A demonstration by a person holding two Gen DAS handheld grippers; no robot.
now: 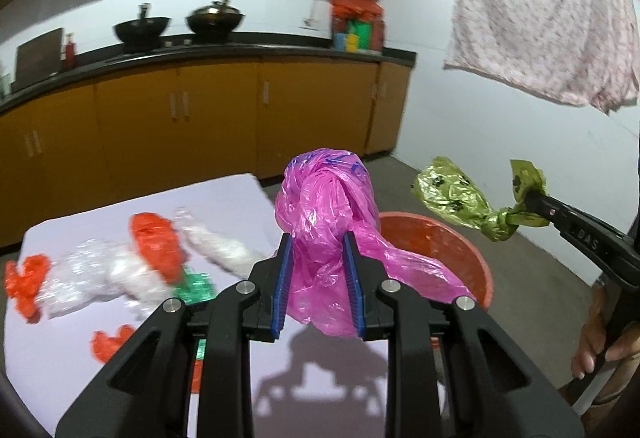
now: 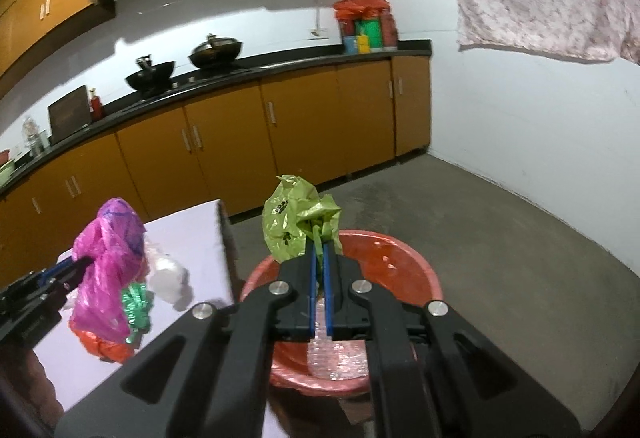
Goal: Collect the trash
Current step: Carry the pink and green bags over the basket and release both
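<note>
My left gripper (image 1: pixel 318 248) is shut on a crumpled pink plastic bag (image 1: pixel 328 206) and holds it above the right edge of the white table (image 1: pixel 224 198), next to the red basin (image 1: pixel 472 258). My right gripper (image 2: pixel 319 258) is shut on the knotted end of a green plastic bag (image 2: pixel 296 222) and holds it over the red basin (image 2: pixel 416 270). From the left wrist view the green bag (image 1: pixel 452 194) hangs in the air to the right. Clear plastic lies in the basin's bottom (image 2: pixel 340 358).
Orange, clear and green plastic scraps (image 1: pixel 152 246) lie on the table. Wooden kitchen cabinets (image 2: pixel 240 142) with a black counter and two woks stand behind. A patterned cloth (image 1: pixel 540 6) hangs on the right wall. Bare concrete floor (image 2: pixel 500 238) lies right.
</note>
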